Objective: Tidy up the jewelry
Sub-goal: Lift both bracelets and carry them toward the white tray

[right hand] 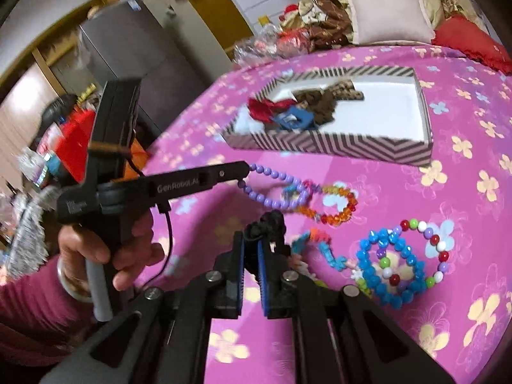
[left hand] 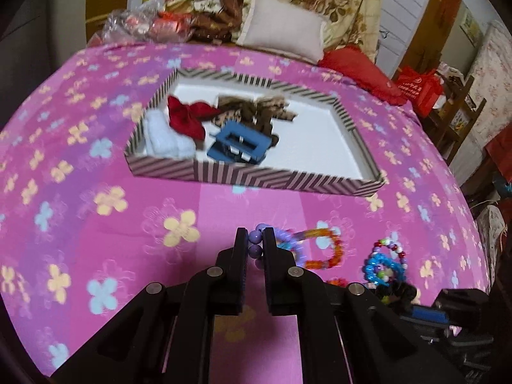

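My left gripper (left hand: 255,240) is shut on a strand of purple beads (left hand: 255,245). In the right wrist view the left gripper (right hand: 245,170) comes in from the left, and the purple beads (right hand: 272,188) trail from its tip down to the pink flowered bedspread (right hand: 416,336). My right gripper (right hand: 260,240) is shut on a black knotted hair tie (right hand: 268,222), just above the bedspread. An orange and rainbow bead bracelet (right hand: 339,206) lies tangled with the purple strand. A blue bead bracelet (right hand: 388,267) and a multicoloured one (right hand: 430,240) lie to the right.
A striped box (left hand: 224,172) sits further back on the bed, holding a red bow (left hand: 185,115), a brown bow (left hand: 256,108), a blue hair clip (left hand: 240,147) and something white and fluffy (left hand: 163,140). Pillows (left hand: 281,25) are beyond it. A person's hand (right hand: 128,249) holds the left gripper's handle.
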A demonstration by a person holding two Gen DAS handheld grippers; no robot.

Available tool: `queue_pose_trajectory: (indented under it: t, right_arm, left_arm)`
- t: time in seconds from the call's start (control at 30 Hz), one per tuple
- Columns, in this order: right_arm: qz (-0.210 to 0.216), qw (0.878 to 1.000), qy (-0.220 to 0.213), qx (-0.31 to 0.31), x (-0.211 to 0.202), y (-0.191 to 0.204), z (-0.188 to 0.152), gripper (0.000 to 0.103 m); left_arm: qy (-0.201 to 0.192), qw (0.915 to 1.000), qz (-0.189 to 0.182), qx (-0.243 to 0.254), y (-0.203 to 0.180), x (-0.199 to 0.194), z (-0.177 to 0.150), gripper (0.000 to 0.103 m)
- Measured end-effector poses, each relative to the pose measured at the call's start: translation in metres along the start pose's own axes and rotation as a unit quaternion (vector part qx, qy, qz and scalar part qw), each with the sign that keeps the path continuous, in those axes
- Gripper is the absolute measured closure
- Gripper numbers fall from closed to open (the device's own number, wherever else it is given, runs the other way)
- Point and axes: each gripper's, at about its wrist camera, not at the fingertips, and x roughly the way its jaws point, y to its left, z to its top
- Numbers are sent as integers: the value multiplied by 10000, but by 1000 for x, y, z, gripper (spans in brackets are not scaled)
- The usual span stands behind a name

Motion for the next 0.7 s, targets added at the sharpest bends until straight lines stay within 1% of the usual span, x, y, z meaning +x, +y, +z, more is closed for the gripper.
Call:
queue_pose_trajectory:
  t: [0.13,0.37,0.53,0.7]
  right_arm:
    - [121,9998,-174,-15,-10,8,9,95]
    - [134,9993,-325,-127,-20,19,17,95]
    - [97,9991,-385,-170,-26,22,19,95]
    - [51,9988,-437,-199,-33,22,21,95]
  left_arm:
    - [-193,9997,19,141,-4,-23,6,92]
    - [-446,9984,50,340,-15,-54,14,92]
    - [-600,9969,111,501,-26,-69,16,92]
    - [-694,9956,150,613,-36,-76,18,92]
